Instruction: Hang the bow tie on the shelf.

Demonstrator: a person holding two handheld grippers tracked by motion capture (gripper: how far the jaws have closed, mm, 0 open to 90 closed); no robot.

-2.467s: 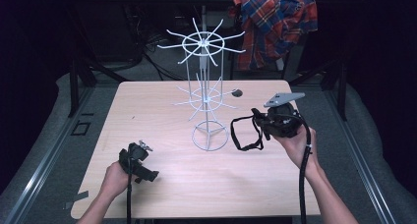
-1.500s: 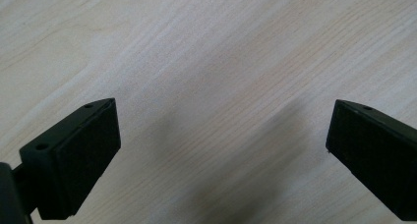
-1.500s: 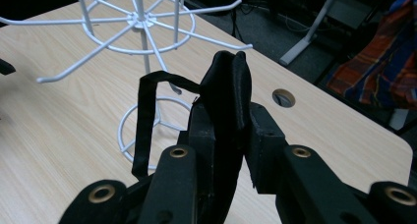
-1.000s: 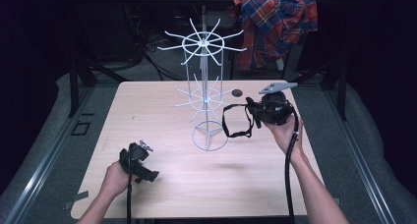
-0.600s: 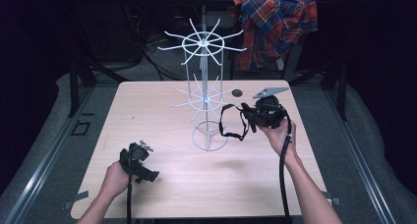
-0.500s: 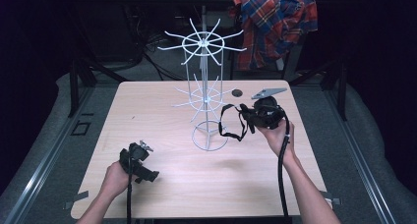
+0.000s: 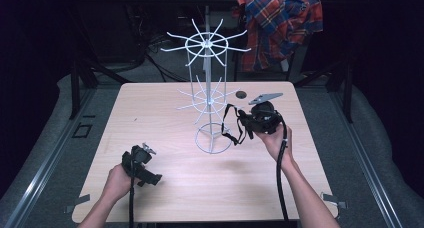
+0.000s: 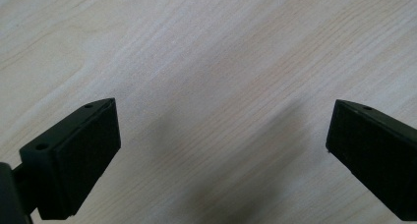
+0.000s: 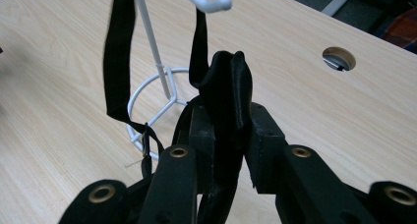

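1. Two black two-jaw grippers are in play: the left gripper (image 7: 141,164) sits low over the near-left part of the pale wooden table (image 7: 150,118), its jaws spread wide with bare wood between them (image 8: 221,150); the right gripper (image 7: 248,123) is raised at right of centre, jaws clamped on a folded black fabric piece (image 9: 227,96).
2. One black strap (image 9: 118,57) loops from that fabric up and over a hook tip (image 9: 216,3) of the single white wire spinner rack (image 7: 210,88).
3. One rack base ring (image 7: 214,139) stands at the table's centre, just left of the right gripper.
4. Open wood lies all around the left gripper; the near edge is close to it.
5. One round hole (image 7: 241,94) is in the table's far right part.
6. One plaid shirt (image 7: 280,23) hangs beyond the far edge.
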